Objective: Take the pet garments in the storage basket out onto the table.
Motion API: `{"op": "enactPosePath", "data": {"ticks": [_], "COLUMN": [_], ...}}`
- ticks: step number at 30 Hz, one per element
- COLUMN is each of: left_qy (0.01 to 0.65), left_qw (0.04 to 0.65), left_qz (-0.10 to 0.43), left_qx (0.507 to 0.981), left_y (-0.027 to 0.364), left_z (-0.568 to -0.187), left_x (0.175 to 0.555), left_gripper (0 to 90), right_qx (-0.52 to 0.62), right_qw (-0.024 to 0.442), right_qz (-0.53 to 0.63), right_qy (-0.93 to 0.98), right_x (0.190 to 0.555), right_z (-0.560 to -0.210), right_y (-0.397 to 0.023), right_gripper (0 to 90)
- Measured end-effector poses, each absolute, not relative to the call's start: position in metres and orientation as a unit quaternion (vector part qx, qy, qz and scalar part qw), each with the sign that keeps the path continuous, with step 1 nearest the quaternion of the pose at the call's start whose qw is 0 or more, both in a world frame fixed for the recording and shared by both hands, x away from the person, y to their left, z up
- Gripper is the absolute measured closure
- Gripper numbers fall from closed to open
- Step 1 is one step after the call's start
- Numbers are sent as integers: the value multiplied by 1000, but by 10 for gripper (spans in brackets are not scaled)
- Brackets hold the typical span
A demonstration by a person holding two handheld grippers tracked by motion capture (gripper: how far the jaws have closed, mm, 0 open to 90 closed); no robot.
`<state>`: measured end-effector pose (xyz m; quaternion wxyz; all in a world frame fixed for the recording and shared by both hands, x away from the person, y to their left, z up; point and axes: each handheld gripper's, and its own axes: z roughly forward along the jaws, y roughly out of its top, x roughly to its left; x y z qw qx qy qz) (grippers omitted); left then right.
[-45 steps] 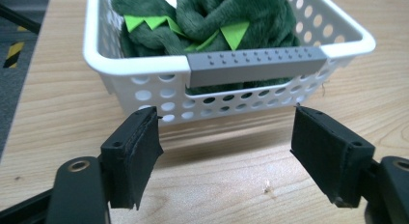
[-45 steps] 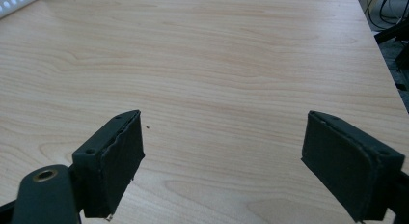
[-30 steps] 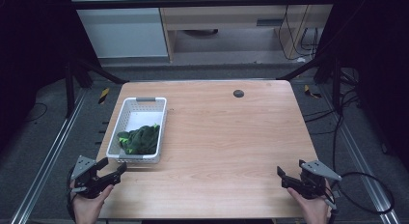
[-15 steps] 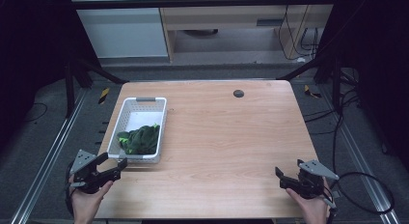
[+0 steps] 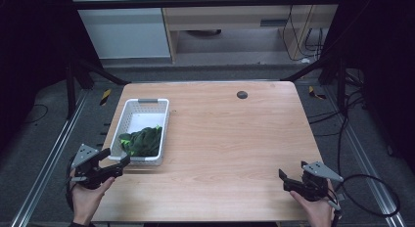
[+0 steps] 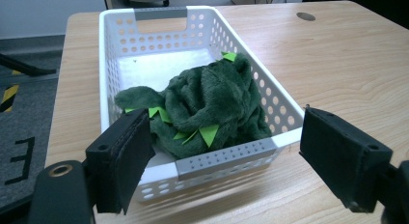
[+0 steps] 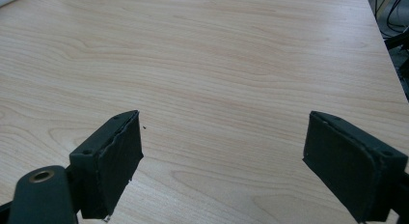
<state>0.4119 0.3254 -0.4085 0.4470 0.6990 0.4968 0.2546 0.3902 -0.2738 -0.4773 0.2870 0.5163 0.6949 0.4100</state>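
Observation:
A white perforated basket [image 5: 130, 113] [image 6: 110, 64] stands at the table's left side with a dark green plush toy [image 5: 142, 141] [image 6: 210, 101] lying in its near half. My left gripper [image 5: 113, 161] [image 6: 224, 156] is open at the basket's near end, its jaws spread about as wide as the basket wall and nothing between them. My right gripper [image 5: 284, 179] [image 7: 224, 161] is open near the table's front right corner, above bare wood.
The wooden table [image 5: 230, 139] has a small dark round grommet [image 5: 242, 94] [image 6: 306, 16] near its far edge. Black frame bars and cables flank the table. A pale cabinet and wooden shelf stand beyond it.
My left gripper has moved forward and right, up to the basket's near end. The right gripper has barely shifted.

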Motion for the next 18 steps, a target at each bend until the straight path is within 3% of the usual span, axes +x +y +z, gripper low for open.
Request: {"op": "enactPosePath", "data": {"ticks": [18], "left_qy": [487], "left_qw": [432], "left_qz": [250], "left_qx": [717], "left_y": [321], "left_z": [-391], "left_x": [441], "left_gripper": [177], "right_qx": [512], "right_qw": [282], "right_qz": [410], "right_qy": [700], "right_x": [391], "right_z": [-476], "right_y": [-273], "right_gripper": [131]}}
